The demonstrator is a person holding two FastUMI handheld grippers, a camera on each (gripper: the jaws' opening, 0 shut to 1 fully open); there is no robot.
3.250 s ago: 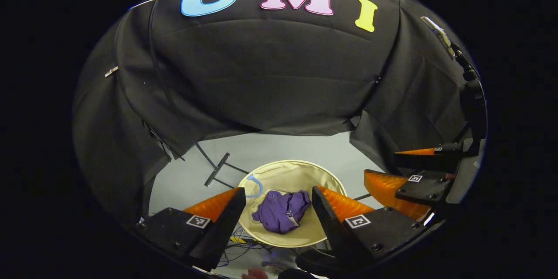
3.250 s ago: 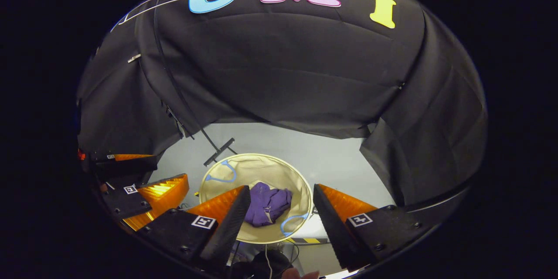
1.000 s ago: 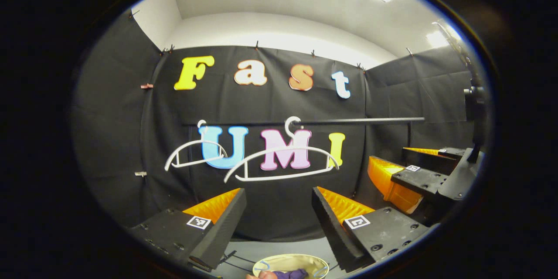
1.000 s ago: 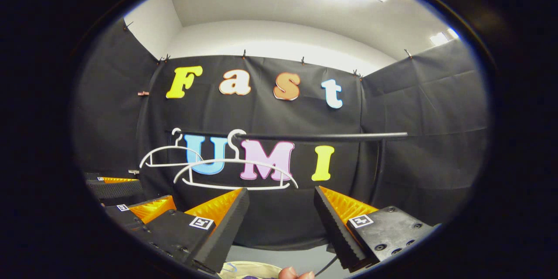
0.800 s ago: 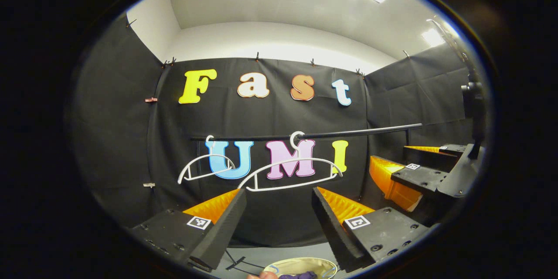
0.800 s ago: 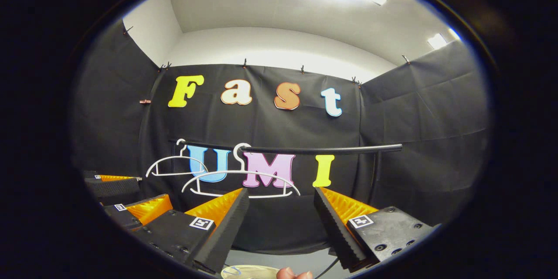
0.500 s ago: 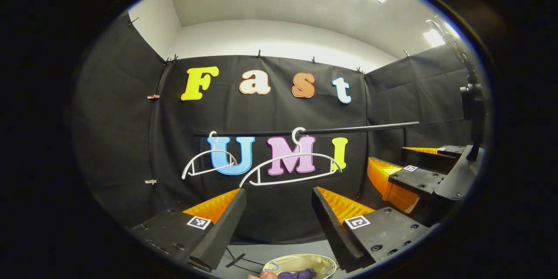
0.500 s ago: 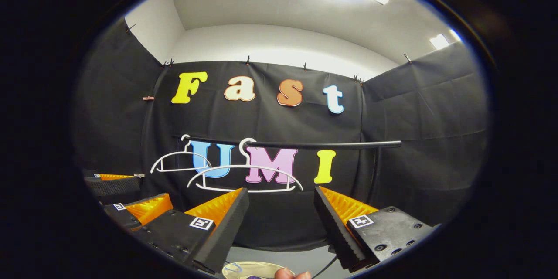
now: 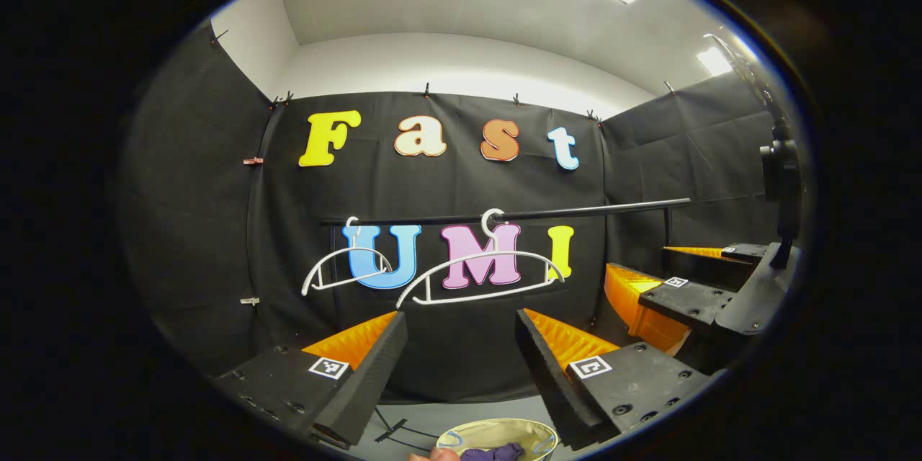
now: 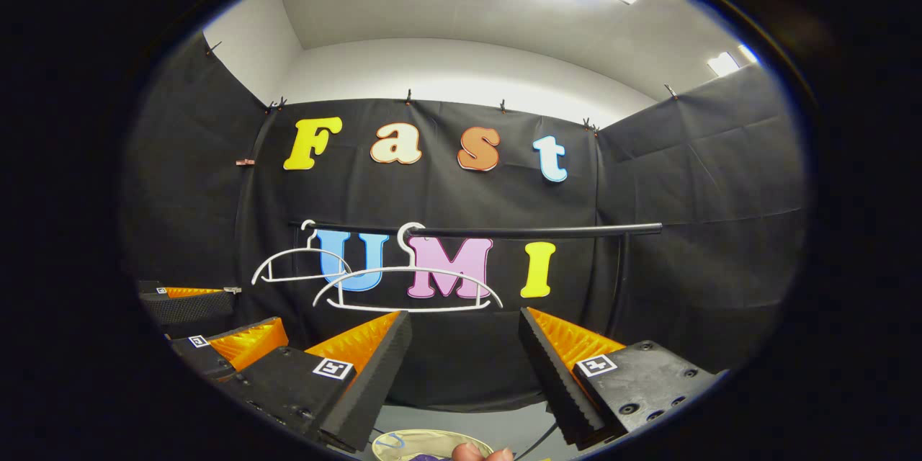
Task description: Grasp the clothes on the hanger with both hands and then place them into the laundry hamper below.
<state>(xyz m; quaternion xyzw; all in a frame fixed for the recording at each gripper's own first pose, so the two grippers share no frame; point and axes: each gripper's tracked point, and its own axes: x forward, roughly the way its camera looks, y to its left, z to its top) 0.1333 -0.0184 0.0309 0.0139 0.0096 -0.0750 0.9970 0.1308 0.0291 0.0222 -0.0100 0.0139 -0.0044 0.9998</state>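
Since the frames of about three seconds ago both grippers have tilted up from looking down into the hamper to facing the back wall, and over the last second the scene has barely shifted.

In the left gripper view, the smaller white hanger (image 9: 338, 268) hangs bare on the black rail (image 9: 504, 216) at centre left, with the larger white hanger (image 9: 481, 275) just right of it, also bare. The left gripper (image 9: 461, 320) sits at bottom centre with its fingers spread wide and nothing between them. Below the gap, at the bottom edge, lies the cream laundry hamper (image 9: 542, 434) with the purple clothes (image 9: 493, 453) crumpled inside, well under the fingertips; a fingertip of the person's hand (image 9: 431, 454) shows just left of the clothes. At the right edge the right gripper (image 9: 637, 270) is seen from the side, its fingers apart.

In the right gripper view, the left gripper (image 10: 216, 313) sits at lower left, jaws parted. The two hangers (image 10: 407, 284) hang at centre. The right gripper (image 10: 464, 324) is spread and empty at bottom centre, with the hamper's rim (image 10: 403, 439) and a sliver of purple below it.
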